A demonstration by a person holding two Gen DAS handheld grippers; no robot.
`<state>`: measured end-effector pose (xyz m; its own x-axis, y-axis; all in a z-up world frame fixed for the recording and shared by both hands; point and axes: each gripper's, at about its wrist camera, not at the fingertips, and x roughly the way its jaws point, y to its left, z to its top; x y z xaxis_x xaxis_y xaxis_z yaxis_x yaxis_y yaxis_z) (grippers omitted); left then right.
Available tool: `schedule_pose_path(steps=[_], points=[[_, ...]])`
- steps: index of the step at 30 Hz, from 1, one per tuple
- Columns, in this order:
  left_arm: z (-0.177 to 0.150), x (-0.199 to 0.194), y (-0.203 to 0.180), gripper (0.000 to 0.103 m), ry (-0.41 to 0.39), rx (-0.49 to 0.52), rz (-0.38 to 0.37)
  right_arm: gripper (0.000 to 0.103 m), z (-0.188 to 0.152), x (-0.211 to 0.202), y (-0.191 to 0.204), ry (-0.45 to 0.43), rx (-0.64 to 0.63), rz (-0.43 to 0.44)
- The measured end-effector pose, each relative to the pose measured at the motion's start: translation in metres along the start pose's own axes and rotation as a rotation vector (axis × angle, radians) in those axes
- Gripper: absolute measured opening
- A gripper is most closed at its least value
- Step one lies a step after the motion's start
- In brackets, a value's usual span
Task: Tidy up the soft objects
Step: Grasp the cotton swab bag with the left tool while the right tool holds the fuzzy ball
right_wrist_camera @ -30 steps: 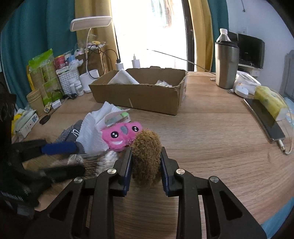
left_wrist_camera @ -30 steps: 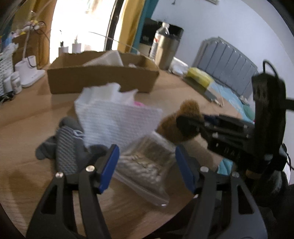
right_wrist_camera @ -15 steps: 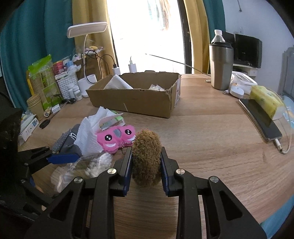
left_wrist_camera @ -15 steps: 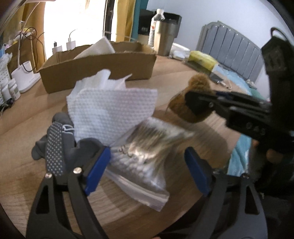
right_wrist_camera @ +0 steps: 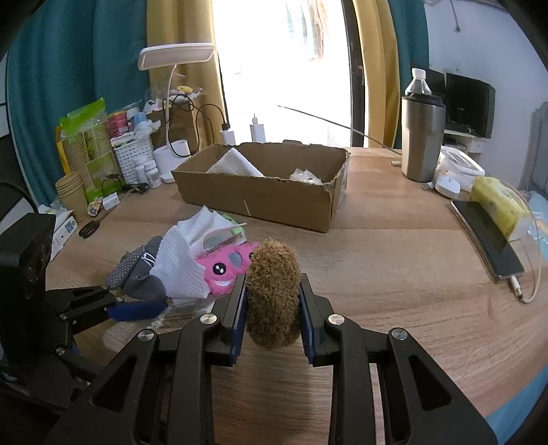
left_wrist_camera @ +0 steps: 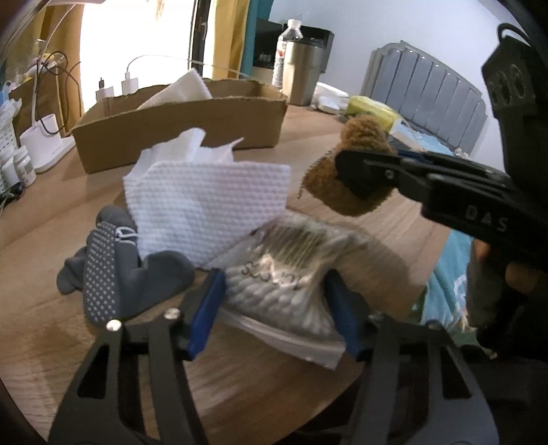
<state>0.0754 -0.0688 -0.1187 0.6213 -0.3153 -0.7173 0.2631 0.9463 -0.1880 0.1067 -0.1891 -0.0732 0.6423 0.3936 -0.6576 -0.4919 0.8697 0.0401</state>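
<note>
Closing in, the left gripper (left_wrist_camera: 275, 308) now pinches the crinkly, slippery swab bag (left_wrist_camera: 284, 274); at two o'clock, the right gripper (right_wrist_camera: 272, 304) squeezes the soft brown plush (right_wrist_camera: 272, 291) mid-body.

Bright daylight floods in through the tall window (right_wrist_camera: 284, 61) at twelve o'clock, washing the glass out white. Mustard-yellow curtains (right_wrist_camera: 373, 68) hang on both sides of it, with a teal curtain (right_wrist_camera: 68, 78) filling ten o'clock. At two o'clock stands a pale white wall (right_wrist_camera: 479, 44) with a dark flat screen (right_wrist_camera: 469, 102) in front of it. The round light-wood table (right_wrist_camera: 394, 246) spreads across the foreground. In the left wrist view, a grey channel-padded headboard (left_wrist_camera: 428, 92) sits at two o'clock against a pale bluish wall (left_wrist_camera: 342, 20).
</note>
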Motion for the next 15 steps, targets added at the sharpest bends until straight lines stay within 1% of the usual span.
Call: schedule_pose_path(steps=[2,8,15], points=[[0.001,-0.003,-0.002,0.057,-0.007,0.004,-0.02,0.029,0.001,-0.001,0.001,-0.004,-0.005,0.001],[0.006,-0.016,-0.009,0.057,-0.054,0.005,-0.059,0.029,0.005,-0.006,0.002,-0.017,-0.012,-0.003],[0.014,-0.035,-0.008,0.057,-0.12,-0.002,-0.074,0.029,0.015,-0.015,0.0,-0.046,-0.02,-0.019]])
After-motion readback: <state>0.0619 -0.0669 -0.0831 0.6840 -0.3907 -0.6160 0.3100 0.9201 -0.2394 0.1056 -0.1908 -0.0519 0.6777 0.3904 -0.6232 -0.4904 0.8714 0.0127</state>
